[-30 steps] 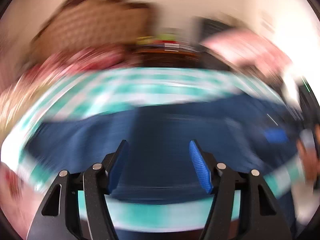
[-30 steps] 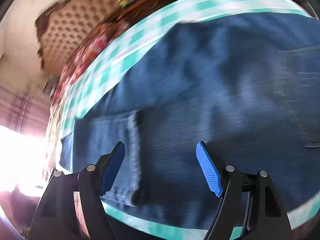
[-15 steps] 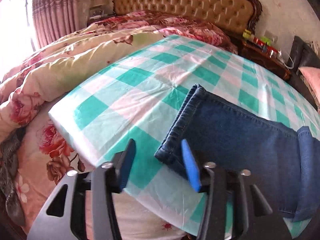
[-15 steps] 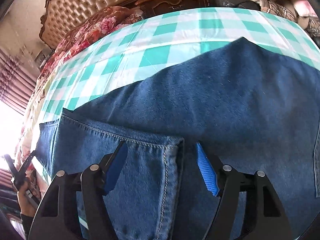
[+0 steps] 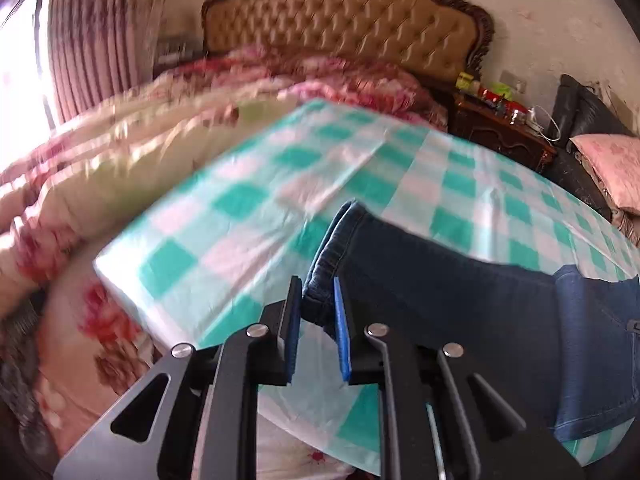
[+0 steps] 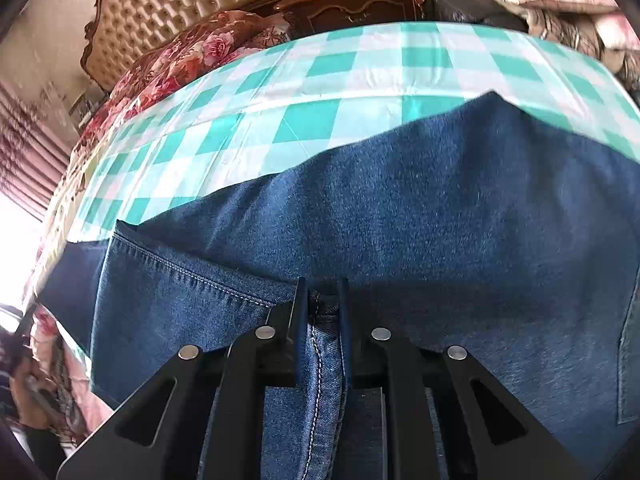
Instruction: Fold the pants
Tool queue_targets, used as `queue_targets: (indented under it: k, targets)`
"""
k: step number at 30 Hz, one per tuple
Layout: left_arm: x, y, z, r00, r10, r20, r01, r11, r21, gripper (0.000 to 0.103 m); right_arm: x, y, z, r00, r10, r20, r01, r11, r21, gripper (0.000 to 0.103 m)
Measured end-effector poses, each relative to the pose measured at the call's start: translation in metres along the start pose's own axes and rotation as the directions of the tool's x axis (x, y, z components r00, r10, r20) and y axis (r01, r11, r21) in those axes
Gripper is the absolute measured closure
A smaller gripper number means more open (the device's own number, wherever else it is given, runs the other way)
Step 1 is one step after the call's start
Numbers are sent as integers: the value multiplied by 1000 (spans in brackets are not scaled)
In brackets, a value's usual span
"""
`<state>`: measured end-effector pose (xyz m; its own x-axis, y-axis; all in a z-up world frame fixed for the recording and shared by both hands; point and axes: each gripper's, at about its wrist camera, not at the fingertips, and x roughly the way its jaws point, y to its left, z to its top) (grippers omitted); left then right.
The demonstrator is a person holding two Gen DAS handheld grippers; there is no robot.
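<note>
Checked sheet under jeans on the bed: your left gripper had just closed on the hem, right gripper on a seam fold — lift both evenly.

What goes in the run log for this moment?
left gripper: just closed on jeans hem | right gripper: just closed on jeans edge | jeans flat on checked cloth

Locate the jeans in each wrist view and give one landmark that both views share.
Left wrist view: the jeans run from lower centre to the right edge, their bunched end pinched in the left gripper.
Right wrist view: the jeans fill the lower half, a stitched edge clamped in the right gripper.
Shared landmark: the tufted headboard, top centre in the left view, top left in the right.
</note>
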<state>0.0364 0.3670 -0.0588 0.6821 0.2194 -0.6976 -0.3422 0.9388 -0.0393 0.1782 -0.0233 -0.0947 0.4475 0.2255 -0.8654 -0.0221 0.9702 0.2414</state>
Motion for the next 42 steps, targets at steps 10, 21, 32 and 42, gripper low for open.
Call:
queue_targets:
  k: [10,21,32,42]
  targets:
    - [-149,-178,28,942,-133,308,-7,910,414,88,-23,-27,4,999,15,46,-17,999,44,89]
    - [-144,-435,-156,866,-499,-30,345,553,758,82,-104,-136,-34,984,-57,169,4,955,298,75]
    - [-124,-409,-169,869,-489,-73,409,628,663,60,-88,-134,-55,990,99,96,-121,956,267,75]
    - [-117,-428,-201,886,-455,-84,352,545,761,60,-73,-113,-56,990,135,48,-143,959,247,75]
